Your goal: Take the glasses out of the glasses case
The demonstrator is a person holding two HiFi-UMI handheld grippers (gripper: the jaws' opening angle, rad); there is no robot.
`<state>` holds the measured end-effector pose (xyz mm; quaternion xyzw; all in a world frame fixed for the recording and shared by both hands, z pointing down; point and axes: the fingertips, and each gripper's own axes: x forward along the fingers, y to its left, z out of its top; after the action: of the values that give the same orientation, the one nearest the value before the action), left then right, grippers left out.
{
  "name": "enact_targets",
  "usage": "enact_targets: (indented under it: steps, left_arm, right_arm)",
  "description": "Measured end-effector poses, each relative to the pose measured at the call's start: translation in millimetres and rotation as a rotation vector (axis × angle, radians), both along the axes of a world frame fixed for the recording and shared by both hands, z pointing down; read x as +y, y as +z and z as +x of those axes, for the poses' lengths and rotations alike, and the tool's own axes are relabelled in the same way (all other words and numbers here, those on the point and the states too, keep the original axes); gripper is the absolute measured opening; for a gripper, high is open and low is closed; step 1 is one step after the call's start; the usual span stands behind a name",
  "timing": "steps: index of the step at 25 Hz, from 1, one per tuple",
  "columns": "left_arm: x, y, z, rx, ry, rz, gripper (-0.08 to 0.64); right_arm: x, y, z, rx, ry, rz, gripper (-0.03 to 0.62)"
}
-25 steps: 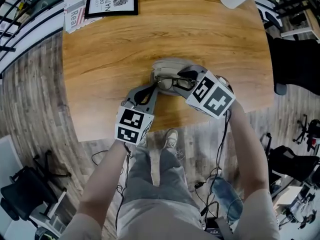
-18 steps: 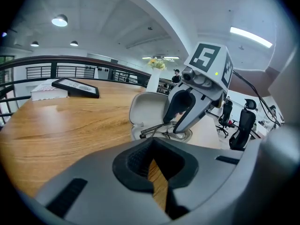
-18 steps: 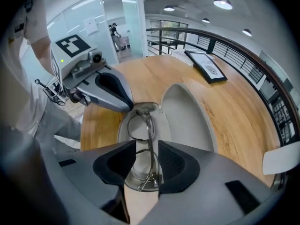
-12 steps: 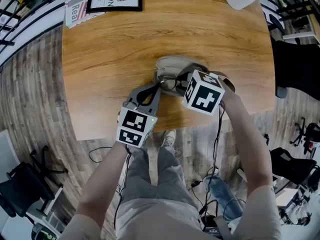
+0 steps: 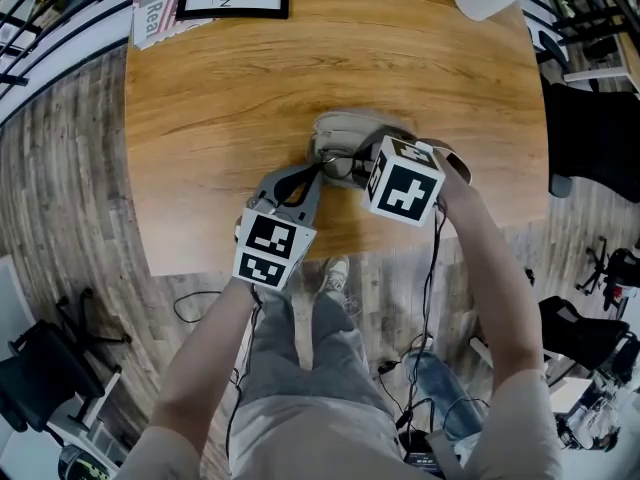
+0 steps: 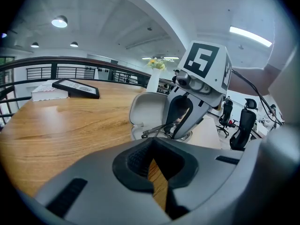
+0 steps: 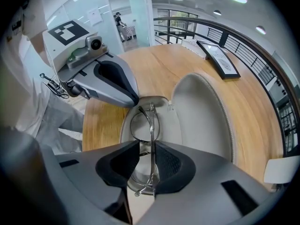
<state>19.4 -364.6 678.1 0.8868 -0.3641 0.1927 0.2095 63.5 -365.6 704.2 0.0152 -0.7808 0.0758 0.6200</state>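
Right gripper (image 7: pixel 149 162) jaws closing around the glasses (image 7: pixel 145 125), lying in the open glasses case (image 7: pixel 201 111): grasp step judged under way. Left gripper (image 6: pixel 152 172) pinched together, empty. Next needs firm grip, clean lift.

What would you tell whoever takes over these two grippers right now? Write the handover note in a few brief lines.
Left gripper: shut, empty, tip at the open glasses case rim.
Right gripper: jaws closing around the glasses, not yet clamped.
Glasses lie folded in the case, on the table.
Done: case open.
Left: grip, lift the glasses out.
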Motion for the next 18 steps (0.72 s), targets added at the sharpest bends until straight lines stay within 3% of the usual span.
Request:
enact_targets:
  steps: [9, 10, 18]
  left_arm:
    - [5, -5, -14, 0.04, -0.055, -0.03, 0.014]
    - [6, -9, -16, 0.034, -0.054, -0.025, 0.014]
    - [6, -75, -29, 0.013, -0.067, 0.065, 0.014]
  right_arm:
    - [-2, -50, 2, -0.053, 0.061, 0.101, 0.102]
    - [-2, -59, 2, -0.066, 0.072, 0.12, 0.037]
    - [11, -115, 8, -0.086, 0.116, 0.205, 0.035]
